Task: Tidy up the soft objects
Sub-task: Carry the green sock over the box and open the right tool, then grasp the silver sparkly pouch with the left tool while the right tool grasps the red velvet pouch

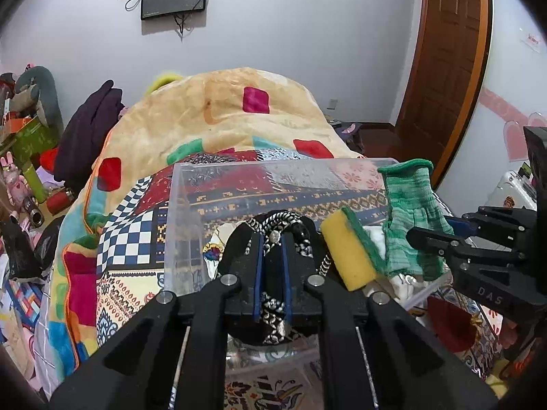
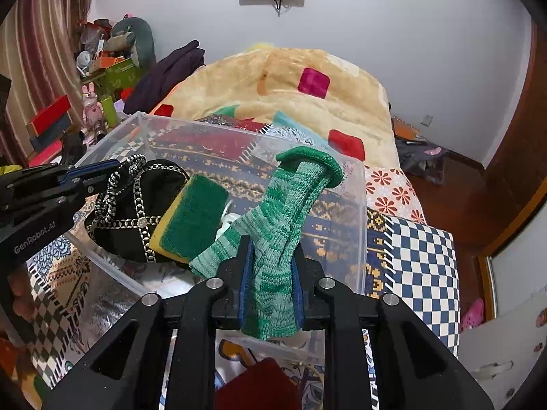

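Note:
A clear plastic bin (image 1: pixel 184 205) (image 2: pixel 355 205) sits on the patterned bed. My left gripper (image 1: pixel 271 249) is shut on a black cap with silver chain trim (image 1: pixel 273 294) (image 2: pixel 136 218), held over the bin's near left side; it also shows in the right wrist view (image 2: pixel 99 174). My right gripper (image 2: pixel 270 259) is shut on a green knit glove (image 2: pixel 283 225) (image 1: pixel 410 218), held upright over the bin; it also shows in the left wrist view (image 1: pixel 434 242). A yellow sponge with a green scrub side (image 1: pixel 348 249) (image 2: pixel 195 218) leans in the bin between cap and glove. White cloth lies under them.
A large yellow blanket (image 1: pixel 232 112) with coloured squares is heaped behind the bin. Toys and boxes (image 1: pixel 24 130) crowd the left side. A dark red cloth (image 2: pixel 259 389) lies below the bin's front. A wooden door (image 1: pixel 444 68) stands at the right.

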`<action>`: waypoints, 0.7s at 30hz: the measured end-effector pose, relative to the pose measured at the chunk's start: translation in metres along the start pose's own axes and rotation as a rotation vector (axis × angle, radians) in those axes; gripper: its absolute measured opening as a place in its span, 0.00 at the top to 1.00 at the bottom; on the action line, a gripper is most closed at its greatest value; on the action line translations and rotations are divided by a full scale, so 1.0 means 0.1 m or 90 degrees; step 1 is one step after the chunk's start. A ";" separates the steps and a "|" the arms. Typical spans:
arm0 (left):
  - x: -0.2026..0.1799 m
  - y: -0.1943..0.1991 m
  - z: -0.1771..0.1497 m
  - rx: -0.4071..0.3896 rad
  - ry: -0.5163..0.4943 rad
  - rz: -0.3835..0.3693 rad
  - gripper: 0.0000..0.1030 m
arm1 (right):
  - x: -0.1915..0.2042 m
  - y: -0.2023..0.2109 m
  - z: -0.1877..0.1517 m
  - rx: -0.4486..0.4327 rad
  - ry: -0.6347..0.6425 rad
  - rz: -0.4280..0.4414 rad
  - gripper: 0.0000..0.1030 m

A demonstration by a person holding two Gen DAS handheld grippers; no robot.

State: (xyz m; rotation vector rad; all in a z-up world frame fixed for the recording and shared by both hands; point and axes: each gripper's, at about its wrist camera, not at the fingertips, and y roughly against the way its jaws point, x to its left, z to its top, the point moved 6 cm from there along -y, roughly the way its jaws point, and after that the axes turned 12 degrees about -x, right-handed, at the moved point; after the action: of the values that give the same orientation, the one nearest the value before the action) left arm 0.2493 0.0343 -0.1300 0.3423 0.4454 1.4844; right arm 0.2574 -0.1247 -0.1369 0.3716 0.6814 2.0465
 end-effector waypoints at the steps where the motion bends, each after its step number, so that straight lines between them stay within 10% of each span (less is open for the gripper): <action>1: 0.00 0.02 0.00 -0.001 0.001 -0.001 0.87 | 0.00 0.02 0.00 0.003 0.000 0.001 0.74; 15: 0.01 0.58 0.07 -0.070 0.014 -0.014 0.39 | 0.02 0.61 0.04 -0.070 0.014 0.003 0.49; 21: -0.10 0.76 -0.03 -0.073 0.010 -0.036 0.26 | -0.01 0.87 -0.01 -0.108 -0.001 -0.004 0.22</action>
State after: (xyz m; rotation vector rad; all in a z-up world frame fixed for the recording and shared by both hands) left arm 0.1812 0.0294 -0.0951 0.2256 0.3770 1.4523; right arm 0.1983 -0.1629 -0.0852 0.2720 0.5021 2.0801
